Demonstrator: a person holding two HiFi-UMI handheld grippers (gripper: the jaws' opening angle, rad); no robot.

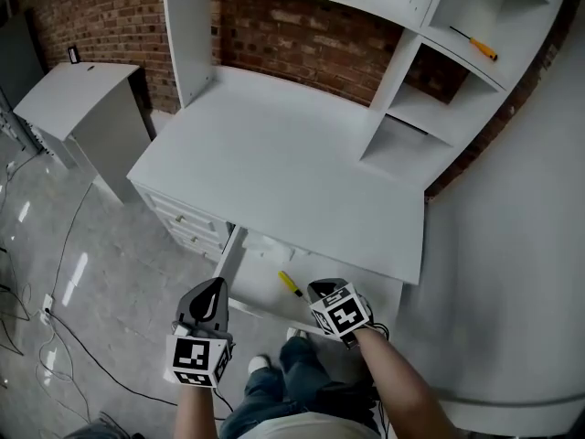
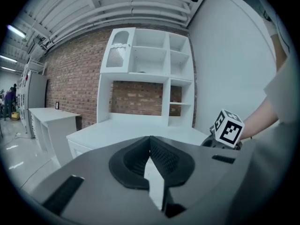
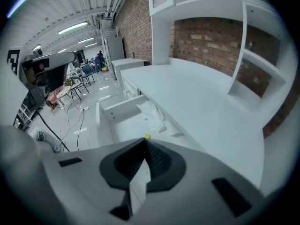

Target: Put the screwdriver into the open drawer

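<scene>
the yellow-handled screwdriver (image 1: 291, 283) lies flat on the floor of the open drawer (image 1: 230, 260), under the front edge of the white desk (image 1: 274, 163), loose and touched by neither tool, so the placing itself looks done

the right gripper (image 1: 322, 291) hangs over the drawer's front right part, angled down towards it; in its own view the two jaws meet at the tips with nothing between them, and a small yellow speck just past the tips is probably the screwdriver's handle, though too little of it shows to be sure. being pinched together and empty over the drawer fits a tool that has no more to carry

the left gripper (image 1: 212, 298) is held off to the drawer's left front corner, pointing nearly level at the desk and its shelf unit; its jaws are also closed on each other and hold nothing. it sits clear of the drawer mouth, which keeps it out of the right one's way

a second screwdriver (image 1: 475, 43), orange-handled, rests on an upper shelf at the right, well apart from both tools and not part of what is happening at the drawer

the drawer stands pulled out, so whether it should be pushed in is the only open matter
</scene>
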